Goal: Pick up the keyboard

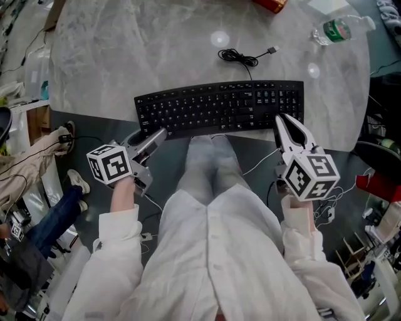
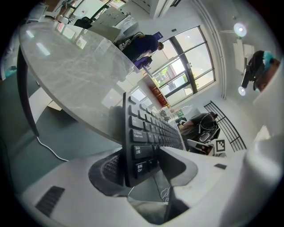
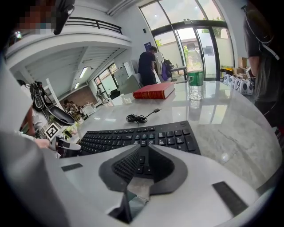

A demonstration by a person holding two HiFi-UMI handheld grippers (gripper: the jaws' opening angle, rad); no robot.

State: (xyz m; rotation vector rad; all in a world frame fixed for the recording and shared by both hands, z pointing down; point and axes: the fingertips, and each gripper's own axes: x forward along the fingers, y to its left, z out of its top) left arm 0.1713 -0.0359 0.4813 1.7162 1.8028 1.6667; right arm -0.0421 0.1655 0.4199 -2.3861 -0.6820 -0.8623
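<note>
The round marble table (image 1: 113, 63) is mostly bare, with wide open surface across its left half and its middle. The black keyboard (image 1: 219, 106) lies lengthwise along the table's near rim, and its front edge and left corner hang out past that rim.

The left gripper (image 1: 153, 133) is at the table's near-left rim. Its jaws are clamped on the keyboard's overhanging left corner, one pad under it and the other on the keys. The right gripper (image 1: 283, 119) is at the near-right rim with its jaws pressed together and nothing between them, the tips over the keyboard's right end.

A red book (image 1: 270, 4) lies at the table's far rim. A clear bottle (image 3: 195, 84) with a green label stands upright near the table's far-right rim, and its fill cannot be made out. The keyboard's coiled cable (image 1: 241, 57) rests loose near the table's middle.
</note>
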